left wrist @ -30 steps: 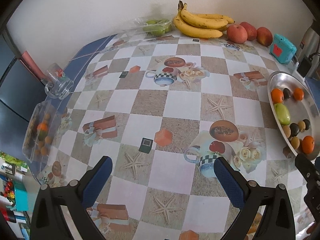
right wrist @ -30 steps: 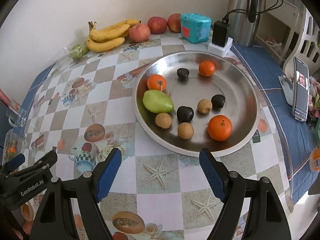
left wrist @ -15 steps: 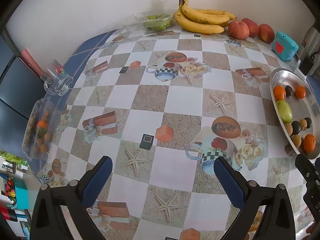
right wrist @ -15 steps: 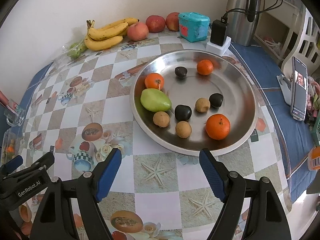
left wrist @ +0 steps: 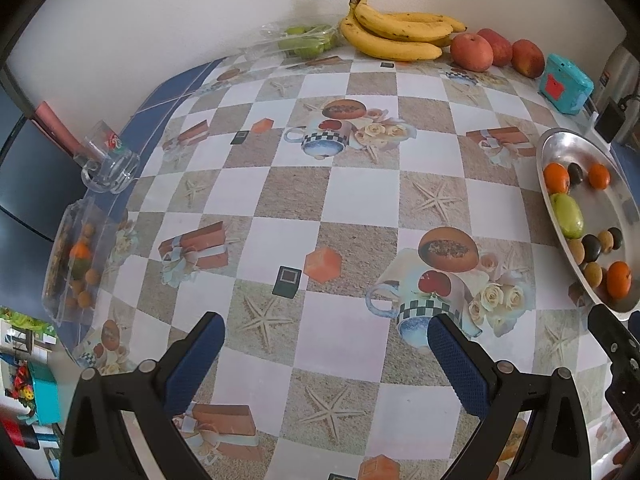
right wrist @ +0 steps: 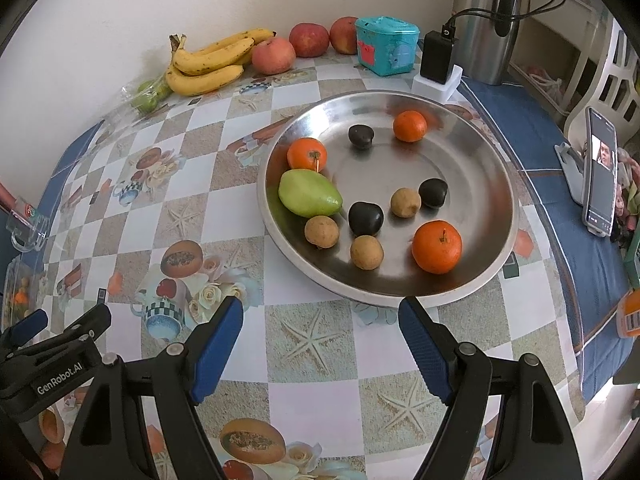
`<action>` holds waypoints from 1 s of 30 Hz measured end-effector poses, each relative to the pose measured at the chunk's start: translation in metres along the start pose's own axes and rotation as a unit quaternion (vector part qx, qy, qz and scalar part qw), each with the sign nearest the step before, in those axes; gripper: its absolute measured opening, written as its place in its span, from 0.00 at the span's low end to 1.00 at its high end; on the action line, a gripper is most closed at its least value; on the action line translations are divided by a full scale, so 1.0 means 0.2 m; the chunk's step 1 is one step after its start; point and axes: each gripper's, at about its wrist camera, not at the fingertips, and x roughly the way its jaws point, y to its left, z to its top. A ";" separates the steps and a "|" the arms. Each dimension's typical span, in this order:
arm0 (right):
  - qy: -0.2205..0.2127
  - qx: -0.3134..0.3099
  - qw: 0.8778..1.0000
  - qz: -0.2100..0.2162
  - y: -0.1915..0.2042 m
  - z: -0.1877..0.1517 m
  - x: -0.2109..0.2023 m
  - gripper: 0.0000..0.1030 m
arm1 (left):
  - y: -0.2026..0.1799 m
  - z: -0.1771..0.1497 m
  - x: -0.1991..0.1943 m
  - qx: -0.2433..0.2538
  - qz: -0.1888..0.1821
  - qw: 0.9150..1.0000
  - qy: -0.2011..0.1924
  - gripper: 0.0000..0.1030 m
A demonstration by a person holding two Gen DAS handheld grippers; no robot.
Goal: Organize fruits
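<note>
Both claws, the left claw (left wrist: pixel 326 340) and the right claw (right wrist: pixel 320 320), are wide open and hold nothing. The round shiny metal plate (right wrist: pixel 492 256) of small fruits sits mid-frame, above the right claw, on the checkered desk (right wrist: pixel 224 208).

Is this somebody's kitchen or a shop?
Most likely a home kitchen or dining corner. A table with a printed tablecloth holds a metal plate of fruit, bananas lie by the wall, and a steel flask stands behind.

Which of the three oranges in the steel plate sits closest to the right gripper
The largest orange, at the plate's near right side. The other two lie farther back: one touching the green fruit, one near the far rim. The right gripper is open and empty.
</note>
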 end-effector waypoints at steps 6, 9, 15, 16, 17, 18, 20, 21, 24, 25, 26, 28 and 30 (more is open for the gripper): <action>0.007 -0.001 1.000 0.000 0.01 -0.01 0.02 0.78 | 0.00 0.00 0.00 0.003 -0.001 1.000 0.003 1.00; 0.012 0.002 1.000 -0.002 0.01 -0.01 0.03 0.78 | -0.01 0.00 0.01 0.005 -0.001 1.000 0.004 1.00; 0.015 0.009 1.000 -0.002 -0.01 -0.01 0.03 0.78 | -0.01 0.00 0.01 0.006 -0.001 1.000 0.005 1.00; 0.015 0.009 1.000 -0.002 -0.01 -0.01 0.03 0.78 | -0.01 0.00 0.01 0.006 -0.001 1.000 0.005 1.00; 0.015 0.010 1.000 -0.003 -0.01 -0.02 0.03 0.78 | -0.01 0.00 0.01 0.006 -0.001 1.000 0.005 1.00; 0.015 0.011 1.000 -0.003 -0.01 -0.02 0.03 0.78 | -0.01 0.00 0.01 0.006 -0.001 1.000 0.005 1.00; 0.015 0.011 1.000 -0.003 -0.01 -0.01 0.03 0.78 | -0.01 0.00 0.01 0.006 -0.001 1.000 0.005 1.00; 0.016 0.012 1.000 -0.003 -0.01 -0.01 0.03 0.78 | -0.01 0.00 0.01 0.006 -0.001 1.000 0.005 1.00; 0.017 0.011 1.000 -0.002 -0.01 -0.01 0.03 0.78 | -0.01 -0.01 0.01 0.005 -0.001 1.000 0.006 1.00; 0.017 0.011 1.000 -0.002 -0.01 -0.02 0.03 0.78 | -0.01 -0.01 0.01 0.005 -0.001 1.000 0.005 1.00; 0.017 0.012 1.000 -0.002 -0.01 -0.02 0.03 0.78 | -0.01 -0.01 0.01 0.005 -0.001 1.000 0.005 1.00; 0.017 0.012 1.000 -0.002 -0.01 -0.02 0.03 0.78 | -0.01 -0.01 0.01 0.006 -0.001 1.000 0.005 1.00; 0.017 0.012 1.000 -0.002 -0.01 -0.02 0.03 0.78 | -0.01 0.00 0.01 0.006 -0.001 1.000 0.005 1.00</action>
